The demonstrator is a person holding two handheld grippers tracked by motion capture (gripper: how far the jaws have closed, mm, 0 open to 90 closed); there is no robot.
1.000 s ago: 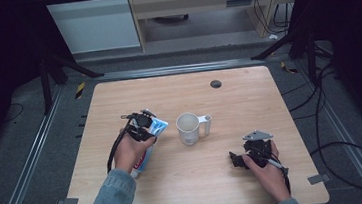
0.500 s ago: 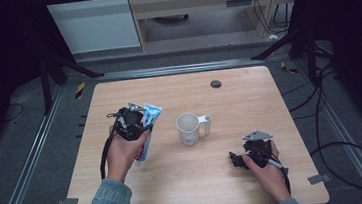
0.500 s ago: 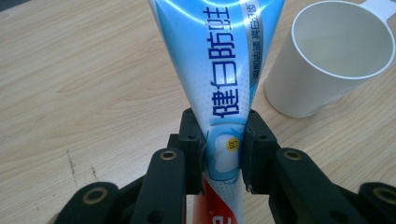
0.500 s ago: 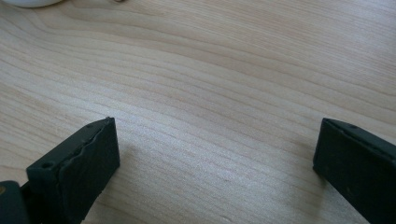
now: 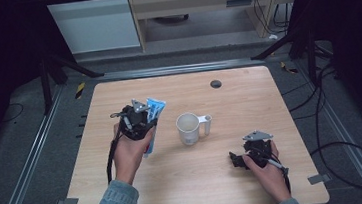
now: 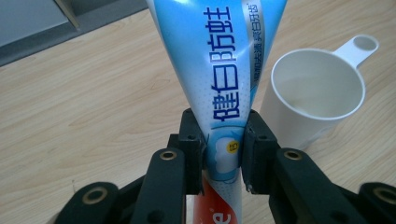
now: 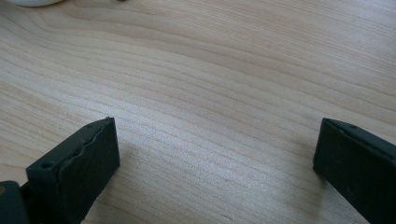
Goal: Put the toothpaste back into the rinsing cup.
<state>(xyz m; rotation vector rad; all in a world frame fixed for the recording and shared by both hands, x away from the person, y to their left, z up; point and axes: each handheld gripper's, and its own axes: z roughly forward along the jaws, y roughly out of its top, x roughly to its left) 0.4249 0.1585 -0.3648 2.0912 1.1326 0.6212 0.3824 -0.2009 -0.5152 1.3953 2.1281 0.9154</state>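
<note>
Left gripper (image 5: 140, 120), high view: black, jointed, with a grey three-cornered plate on top, it was held in the person's left hand (image 5: 130, 154) at about nine o'clock from the table's centre. Its jaws were clamped on a toothpaste tube (image 5: 152, 116), a soft, glossy, flattened tube in pale blue and white with dark blue printed characters. In the left gripper view the tube (image 6: 224, 70) widened from the pinched part toward its flat far end, and a red band showed below the jaws. Its long axis ran along the gripper, the wide end pointing to roughly one o'clock on the table (image 5: 248, 90), a light wood-grain top with rounded corners.

Centre: a white plastic measuring cup (image 5: 189, 128) stood upright with its mouth open upward, smooth-walled and round; its flat handle, pierced by a hole, pointed to three o'clock. The cup stood just beside the tube, apart from it.

Right gripper (image 5: 240, 160), at about five o'clock, was held low in the person's right hand (image 5: 268, 171). In the right gripper view its matte black jaws stood spread wide, grasping nothing, over bare wood grain.
</note>
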